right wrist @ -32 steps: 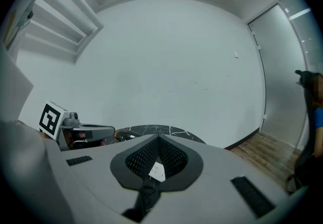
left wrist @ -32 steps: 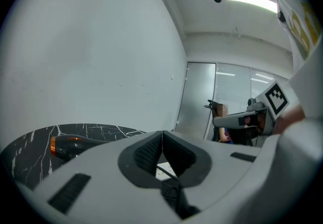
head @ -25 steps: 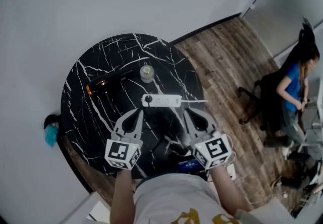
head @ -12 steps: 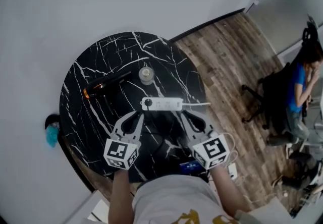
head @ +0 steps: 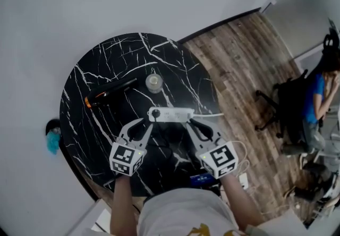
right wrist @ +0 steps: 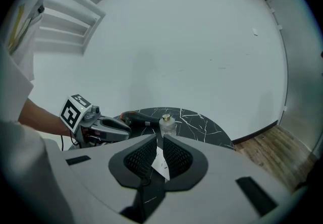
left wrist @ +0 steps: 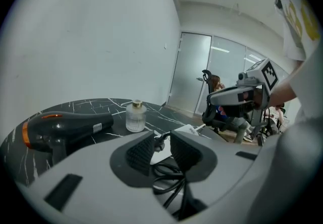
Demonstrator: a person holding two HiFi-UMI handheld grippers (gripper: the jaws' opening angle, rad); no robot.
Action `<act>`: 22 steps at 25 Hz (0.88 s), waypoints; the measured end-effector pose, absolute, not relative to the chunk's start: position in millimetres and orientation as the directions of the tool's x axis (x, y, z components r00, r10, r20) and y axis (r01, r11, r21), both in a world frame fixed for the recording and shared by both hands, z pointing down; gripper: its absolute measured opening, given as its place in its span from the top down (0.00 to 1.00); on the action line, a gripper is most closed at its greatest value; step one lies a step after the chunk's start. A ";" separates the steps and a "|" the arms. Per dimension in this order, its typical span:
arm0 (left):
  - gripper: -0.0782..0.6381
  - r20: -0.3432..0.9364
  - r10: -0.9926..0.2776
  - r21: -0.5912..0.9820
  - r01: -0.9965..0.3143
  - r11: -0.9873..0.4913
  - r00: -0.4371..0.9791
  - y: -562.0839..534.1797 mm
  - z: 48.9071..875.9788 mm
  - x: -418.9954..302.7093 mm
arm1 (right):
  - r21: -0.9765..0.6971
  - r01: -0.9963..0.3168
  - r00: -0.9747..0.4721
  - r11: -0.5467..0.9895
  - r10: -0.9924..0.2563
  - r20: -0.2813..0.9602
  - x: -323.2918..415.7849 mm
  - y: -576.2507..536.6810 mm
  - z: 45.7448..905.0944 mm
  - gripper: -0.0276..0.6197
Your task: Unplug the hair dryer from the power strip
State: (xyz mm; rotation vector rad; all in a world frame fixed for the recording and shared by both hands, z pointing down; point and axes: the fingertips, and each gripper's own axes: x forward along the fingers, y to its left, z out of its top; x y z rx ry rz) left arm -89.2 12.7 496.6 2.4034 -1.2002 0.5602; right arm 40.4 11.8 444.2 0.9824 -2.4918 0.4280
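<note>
black marble-veined round bench [head: 95,78] under both grippers | black hair dryer [head: 109,90] flat, ahead-left of left gripper [head: 146,124], axis crosswise, orange end leftward | white power strip [head: 171,114] crosswise before both tips, black plug [head: 155,114] facing left gripper | left gripper released, jaws just opening | right gripper [head: 192,123] barely parted, just opening, empty
</note>
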 end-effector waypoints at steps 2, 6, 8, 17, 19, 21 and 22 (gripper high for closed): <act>0.78 0.535 -0.638 0.164 -0.808 -0.565 0.554 13.8 504.9 -90.3 | -0.126 -0.685 -0.664 0.718 -0.544 0.513 38.2 12.0 451.9 0.91; 0.75 0.552 -0.611 0.142 -0.786 -0.602 0.567 11.2 512.2 -88.1 | -0.126 -0.651 -0.673 0.749 -0.492 0.552 31.4 10.9 463.6 0.87; 0.74 0.562 -0.601 0.117 -0.774 -0.622 0.568 8.2 514.7 -86.6 | -0.107 -0.630 -0.673 0.769 -0.472 0.569 28.5 10.5 468.9 0.84; 0.72 0.642 -0.530 0.030 -0.708 -0.705 0.555 4.3 530.9 -82.9 | -0.099 -0.575 -0.669 0.812 -0.397 0.629 18.2 8.5 489.4 0.73; 0.72 0.653 -0.522 0.018 -0.701 -0.713 0.548 1.0 534.4 -84.3 | -0.087 -0.559 -0.657 0.825 -0.377 0.653 17.8 8.3 497.3 0.71; 0.72 0.662 -0.511 0.009 -0.688 -0.726 0.548 -2.3 538.4 -84.0 | -0.060 -0.540 -0.640 0.839 -0.363 0.677 17.5 6.4 504.9 0.68; 0.72 0.665 -0.506 0.004 -0.680 -0.733 0.549 -3.6 540.2 -83.0 | -0.046 -0.531 -0.634 0.846 -0.360 0.685 16.9 5.1 507.4 0.67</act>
